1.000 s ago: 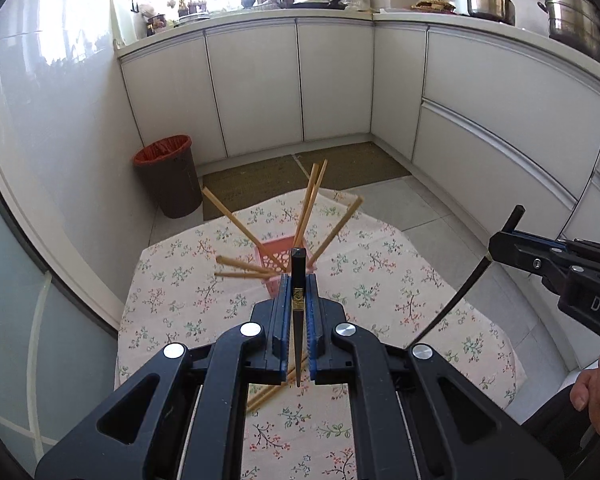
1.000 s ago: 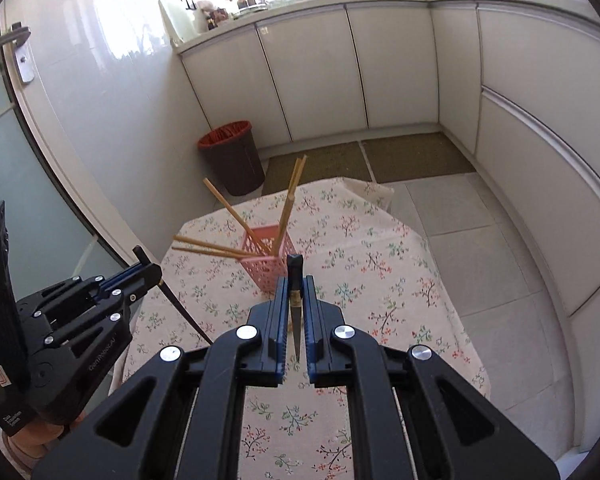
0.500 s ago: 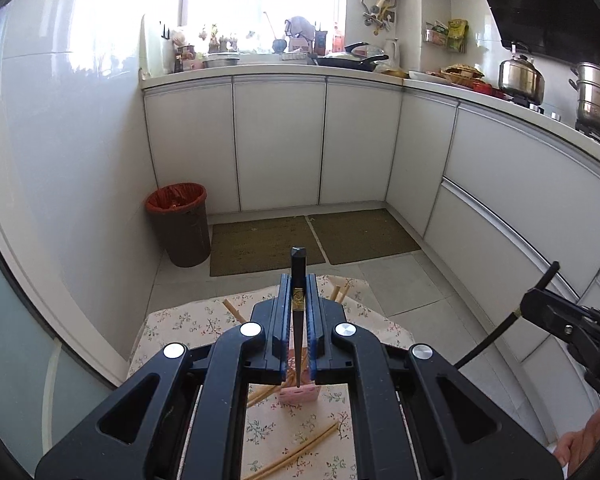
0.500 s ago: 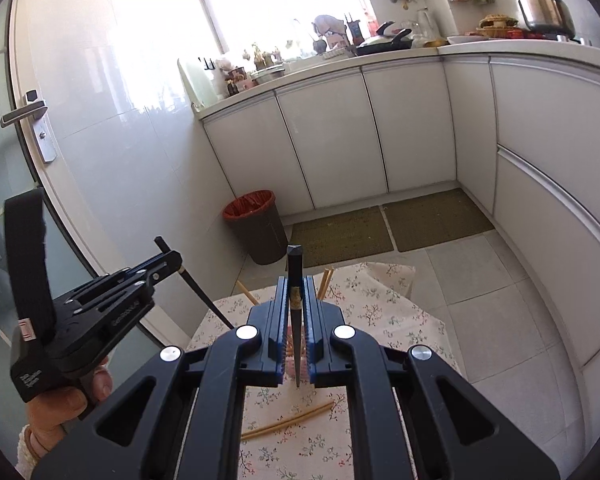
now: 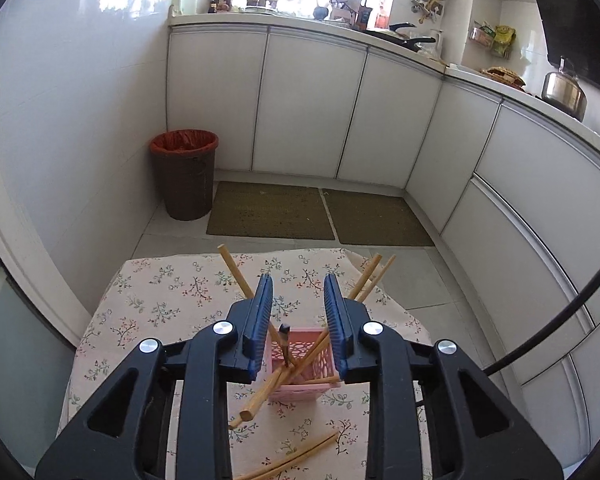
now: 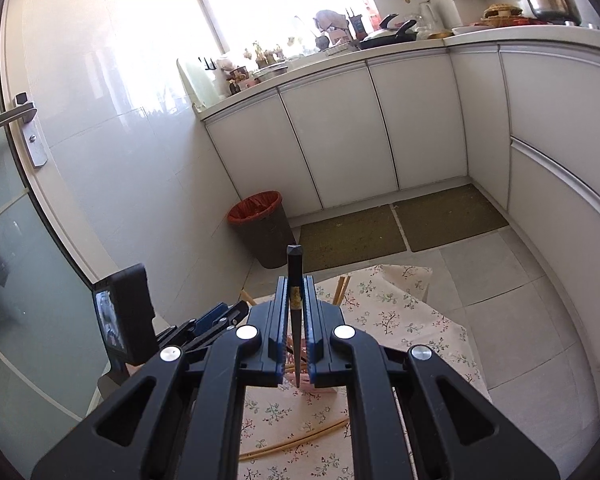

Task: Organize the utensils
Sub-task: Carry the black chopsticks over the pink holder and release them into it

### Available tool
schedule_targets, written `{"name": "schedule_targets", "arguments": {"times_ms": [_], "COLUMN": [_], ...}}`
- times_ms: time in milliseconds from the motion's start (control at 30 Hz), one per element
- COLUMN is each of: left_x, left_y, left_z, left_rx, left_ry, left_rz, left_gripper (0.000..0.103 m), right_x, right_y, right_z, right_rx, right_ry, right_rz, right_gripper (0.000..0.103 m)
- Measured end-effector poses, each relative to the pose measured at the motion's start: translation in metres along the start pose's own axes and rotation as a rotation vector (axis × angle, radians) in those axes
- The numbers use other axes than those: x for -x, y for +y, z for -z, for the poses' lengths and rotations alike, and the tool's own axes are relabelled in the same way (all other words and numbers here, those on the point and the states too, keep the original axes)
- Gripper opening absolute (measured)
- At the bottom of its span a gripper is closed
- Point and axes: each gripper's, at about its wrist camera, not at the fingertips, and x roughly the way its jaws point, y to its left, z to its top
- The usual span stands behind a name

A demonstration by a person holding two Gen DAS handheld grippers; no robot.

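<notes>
My left gripper [image 5: 298, 284] hovers over a pink basket [image 5: 302, 368] on the floral-cloth table [image 5: 160, 300]. Its jaws are opening, with nothing pressed between the pads. Below them a black chopstick [image 5: 285, 338] stands in the basket among several wooden chopsticks [image 5: 364, 280]. My right gripper [image 6: 296, 280] is shut on a second black chopstick [image 6: 294, 268], which points up past the fingertips. This chopstick also shows as a dark rod [image 5: 540, 320] at the right edge of the left wrist view. The basket is mostly hidden behind the right fingers [image 6: 314, 320].
Two loose wooden chopsticks [image 5: 300, 454] lie on the cloth in front of the basket, and show again as a wooden pair [image 6: 296, 442] in the right wrist view. A red-lined bin [image 5: 184, 176], floor mats [image 5: 268, 210] and white cabinets [image 5: 308, 104] lie beyond the table.
The left jaws have parted and let go of the black chopstick, which now stands in the pink basket. The right gripper has risen, still shut on its chopstick.
</notes>
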Motion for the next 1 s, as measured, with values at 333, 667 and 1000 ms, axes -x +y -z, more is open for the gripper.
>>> {"name": "schedule_targets", "arguments": {"times_ms": [333,667,1000], "left_x": [0.071,0.088,0.085], "left_y": [0.058,0.091,0.097], "left_z": [0.013,0.019,0.021], "left_rx": [0.236,0.237,0.222], "left_ry": [-0.131,-0.125,-0.103], "left_rz": [-0.015,-0.12,-0.119], "left_gripper": [0.041,0.041,0.042], "right_x": [-0.024,-0.076,-0.114], "right_y": [0.026,0.042,0.043], "right_z": [0.01,0.022,0.037], "right_rx": [0.05,0.073,0.116], "right_ry": [-0.029,-0.027,-0.009], "right_rz": [0.042,0.078,0.109], "right_gripper": [0.007,0.007,0.011]}}
